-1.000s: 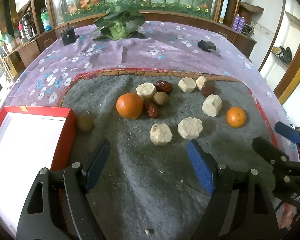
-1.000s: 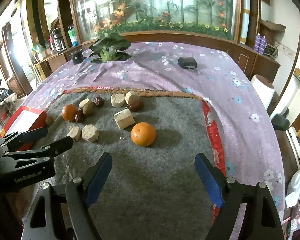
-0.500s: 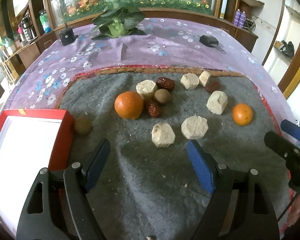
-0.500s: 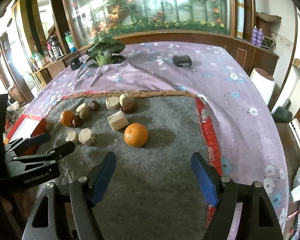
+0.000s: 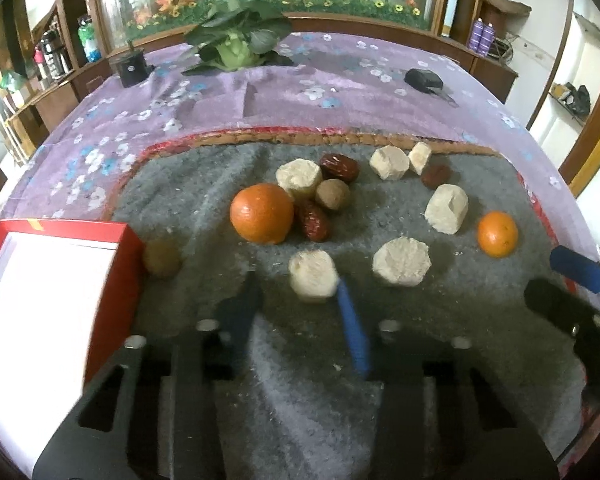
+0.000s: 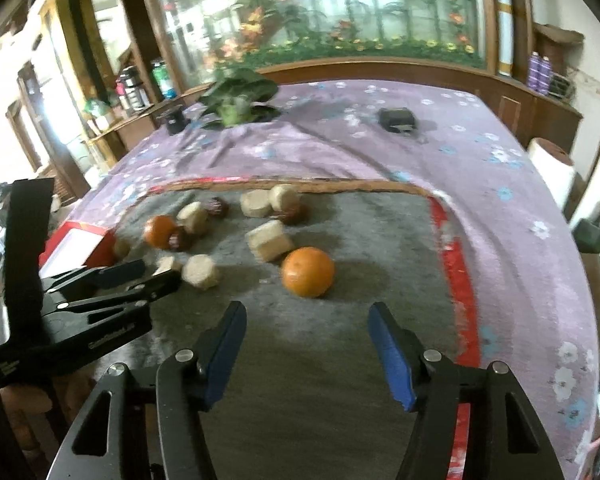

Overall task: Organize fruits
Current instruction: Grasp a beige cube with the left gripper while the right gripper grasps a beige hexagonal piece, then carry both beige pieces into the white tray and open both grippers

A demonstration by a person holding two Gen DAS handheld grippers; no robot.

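On the grey felt mat [image 5: 300, 380] lie a large orange [image 5: 262, 218], a small orange [image 5: 497, 234], two red dates [image 5: 315, 222], brown round fruits [image 5: 333, 195] and several pale chunks. My left gripper [image 5: 297, 280] is closing, blurred by the motion. One pale chunk [image 5: 313, 276] sits between its tips, beside the blue finger, with a gap to the other finger. My right gripper [image 6: 306, 308] is also closing, with nothing between its jaws. The small orange [image 6: 308, 272] lies just ahead of it. The left gripper [image 6: 160, 272] shows at the left in the right wrist view.
A red box [image 5: 128, 264] with a white inside stands at the mat's left edge, a brown fruit [image 5: 162, 258] against it. Beyond the mat, the purple flowered cloth [image 5: 300, 92] carries a green plant [image 5: 236, 48] and two small black objects [image 5: 422, 79].
The left jaws have swung in from wide open to a narrow gap around the pale chunk. The right jaws have narrowed, and the small orange sits closer to them.
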